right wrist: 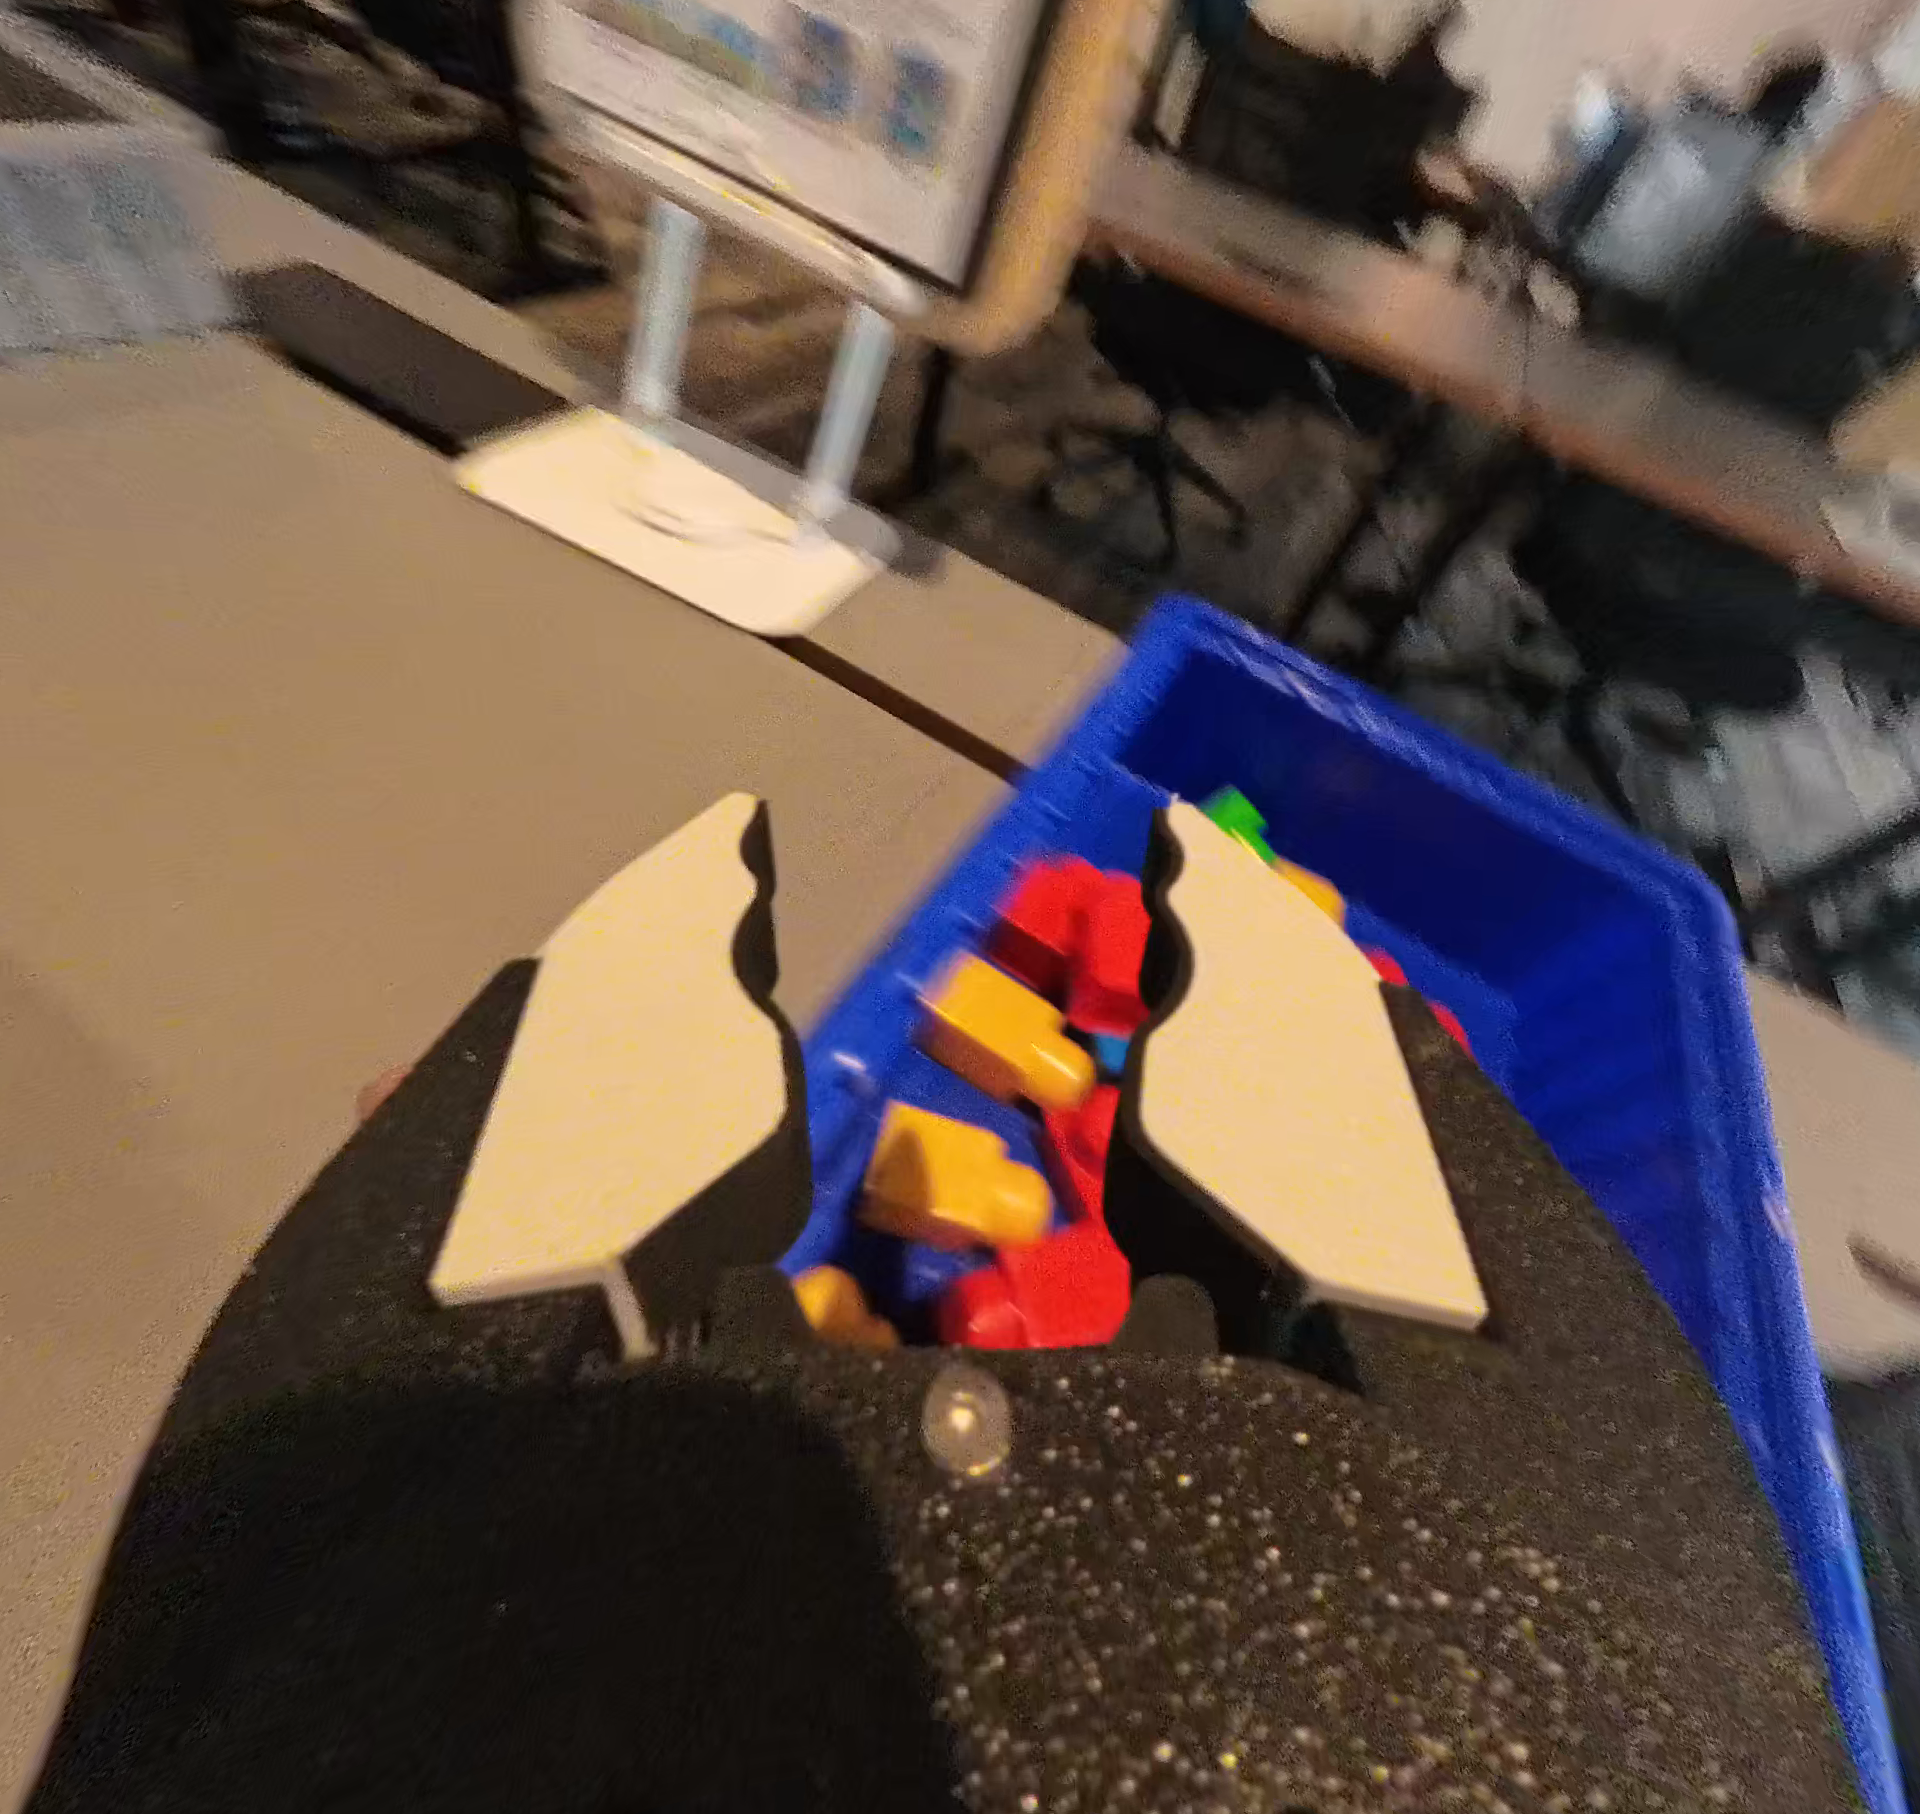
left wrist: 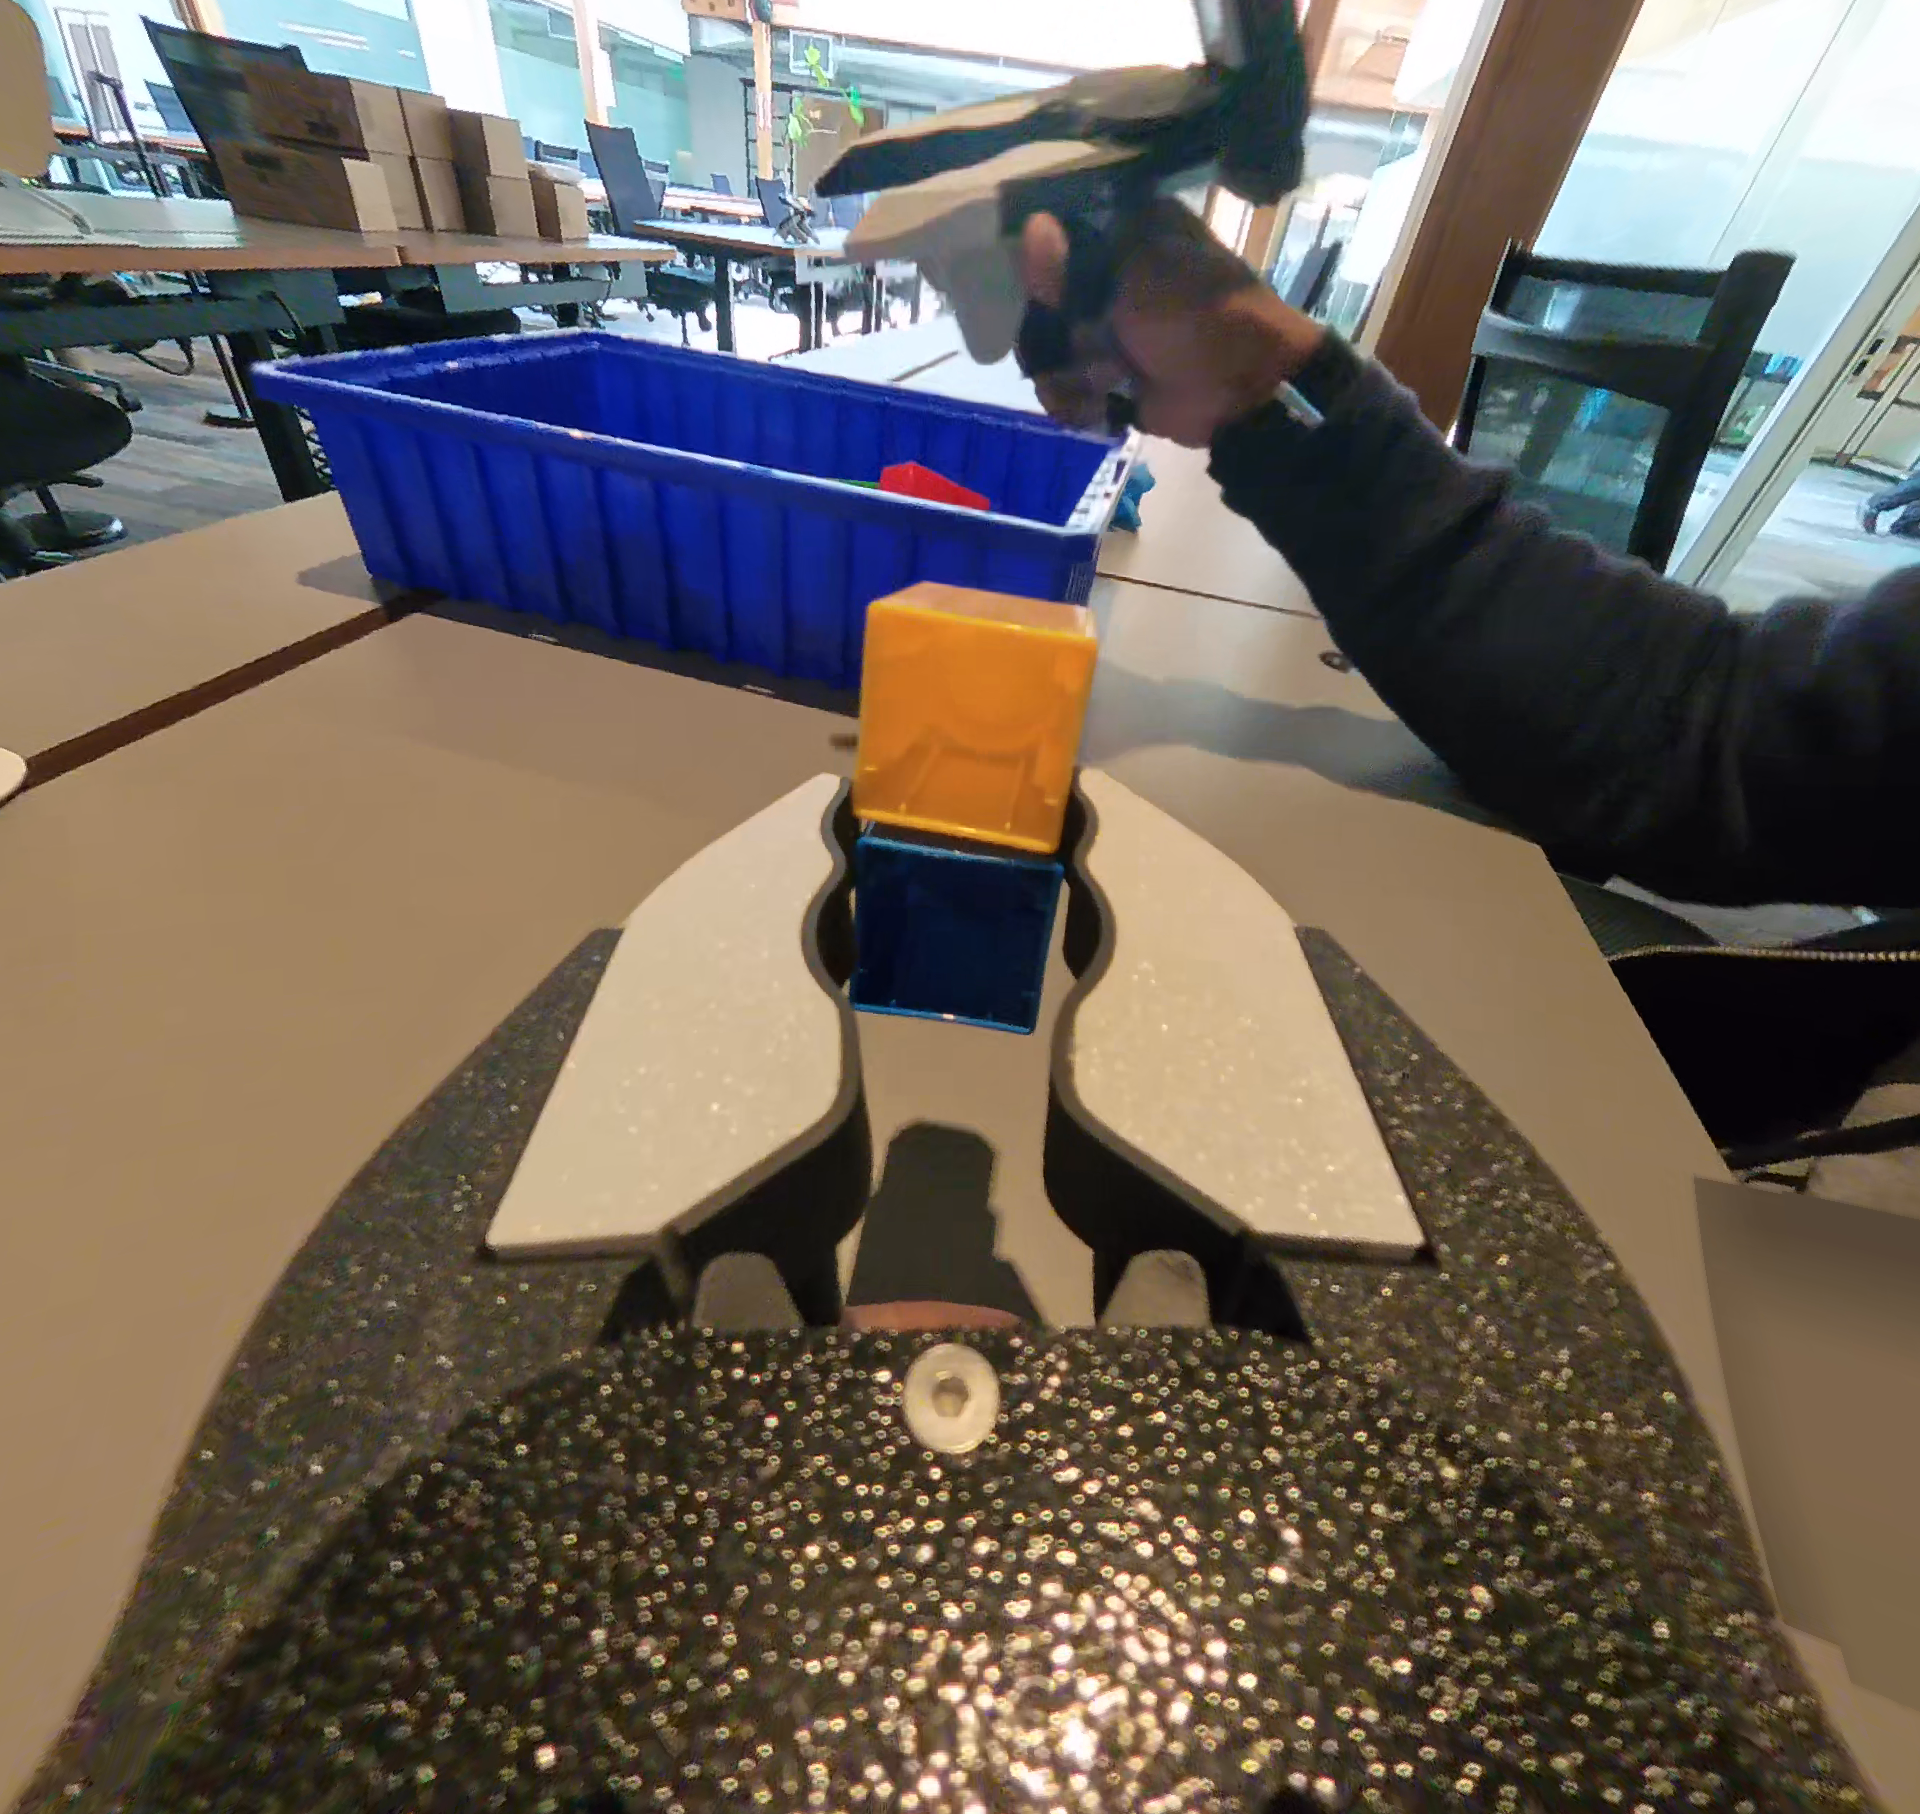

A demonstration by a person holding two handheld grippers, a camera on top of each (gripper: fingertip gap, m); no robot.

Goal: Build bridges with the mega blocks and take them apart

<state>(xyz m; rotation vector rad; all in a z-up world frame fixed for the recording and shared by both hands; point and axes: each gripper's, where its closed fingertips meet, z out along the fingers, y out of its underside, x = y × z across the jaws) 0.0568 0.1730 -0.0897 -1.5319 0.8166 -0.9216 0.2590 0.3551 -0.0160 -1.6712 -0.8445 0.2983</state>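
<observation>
A yellow block [left wrist: 971, 715] sits on top of a blue block [left wrist: 951, 938] on the grey table [left wrist: 364, 881]. My left gripper [left wrist: 956, 808] flanks this stack, its pads pressed against the blue block's sides. My right gripper [right wrist: 961, 814] is open and empty, tilted over the blue bin [right wrist: 1558, 985]. Inside the bin lie several loose blocks, among them red blocks [right wrist: 1081, 933] and yellow blocks [right wrist: 997, 1032]. The left wrist view shows the right gripper [left wrist: 847, 211] held high above the right end of the bin [left wrist: 665, 517], behind the stack. The right wrist view is blurred.
A person's dark sleeve [left wrist: 1558, 652] reaches in from the right over the table. A white monitor stand base [right wrist: 675, 528] sits on the table left of the bin. Cardboard boxes [left wrist: 343, 154] stand on a far desk. A black frame [left wrist: 1621, 382] stands at the right. Spacing between my two grippers at the tips: around 30 cm.
</observation>
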